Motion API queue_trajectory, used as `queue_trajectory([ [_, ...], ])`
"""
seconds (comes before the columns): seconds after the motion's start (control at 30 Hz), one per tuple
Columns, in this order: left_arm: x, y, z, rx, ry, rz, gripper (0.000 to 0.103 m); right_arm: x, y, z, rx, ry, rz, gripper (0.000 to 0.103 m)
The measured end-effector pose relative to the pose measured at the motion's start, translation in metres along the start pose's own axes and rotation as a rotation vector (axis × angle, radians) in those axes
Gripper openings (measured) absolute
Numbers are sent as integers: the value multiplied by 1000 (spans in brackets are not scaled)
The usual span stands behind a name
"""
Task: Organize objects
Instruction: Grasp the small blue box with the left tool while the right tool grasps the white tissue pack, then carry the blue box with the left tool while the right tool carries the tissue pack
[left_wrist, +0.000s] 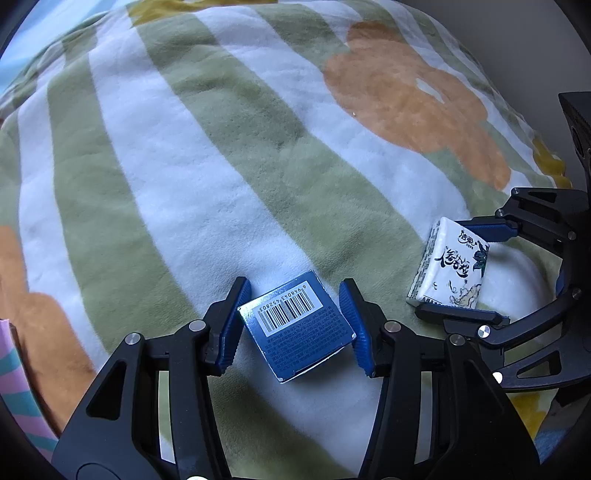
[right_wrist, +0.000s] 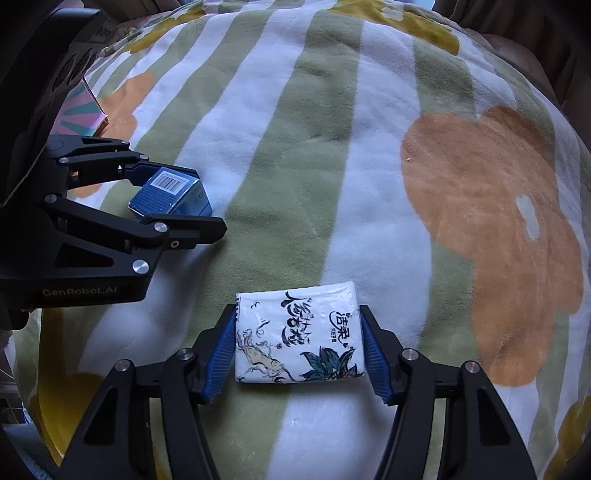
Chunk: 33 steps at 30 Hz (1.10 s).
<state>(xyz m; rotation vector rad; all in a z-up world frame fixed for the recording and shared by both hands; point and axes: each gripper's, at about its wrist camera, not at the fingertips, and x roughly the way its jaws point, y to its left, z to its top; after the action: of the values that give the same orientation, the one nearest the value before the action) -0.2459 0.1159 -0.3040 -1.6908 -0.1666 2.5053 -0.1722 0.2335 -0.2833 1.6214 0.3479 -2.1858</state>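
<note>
Item 1, far left: a pink-and-teal patterned box (right_wrist: 83, 110), only a corner showing behind my left rig; I cannot tell its full shape.

Item 2: left gripper (left_wrist: 295, 325), black linkages with ribbed blue pads. Its jaws stand narrow around the blue carton (left_wrist: 297, 330), one pad at each of two opposite sides. The carton sits skewed between them, so the contact looks to fall near the corners rather than flat on the faces; I read it as a grip, though a slightly crooked one.

Item 3: the blue carton itself, small, rectangular, thin printed card with a white barcode panel uppermost, resting on the blanket. I judge it light, stiff enough to hold shape but crushable under hard squeeze. Its glossy faces may slide, so squaring the pads onto the flat sides would be safer.

Item 4: right gripper (right_wrist: 299, 347), same build, jaws at middling width with a pad against each short end of the tissue pack (right_wrist: 299, 332).

Item 5: the tissue pack, a white film-wrapped pillow with ink-style lettering, fish and leaves. I expect it to be very light, soft and springy, its wrapper slick. Holding it across the ends, mid-height, suits it.

Item 6: blanket (right_wrist: 332, 147), plush fleece, green and white stripes, orange flowers, giving underfoot for both objects.
</note>
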Motion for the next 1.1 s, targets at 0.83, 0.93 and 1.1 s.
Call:
queue_trajectory([
  [0.83,-179,36,10,-178,-174,113,47,-145,47,80,144,-142,-43,58],
  [0.93,-213,41,3,-222,-207,142,47,-166,60,85,181,-152,-48,58],
  [1.1,-262,49,-11,-287,-242,171,47,-192,84,86,216,-168,-69,58],
])
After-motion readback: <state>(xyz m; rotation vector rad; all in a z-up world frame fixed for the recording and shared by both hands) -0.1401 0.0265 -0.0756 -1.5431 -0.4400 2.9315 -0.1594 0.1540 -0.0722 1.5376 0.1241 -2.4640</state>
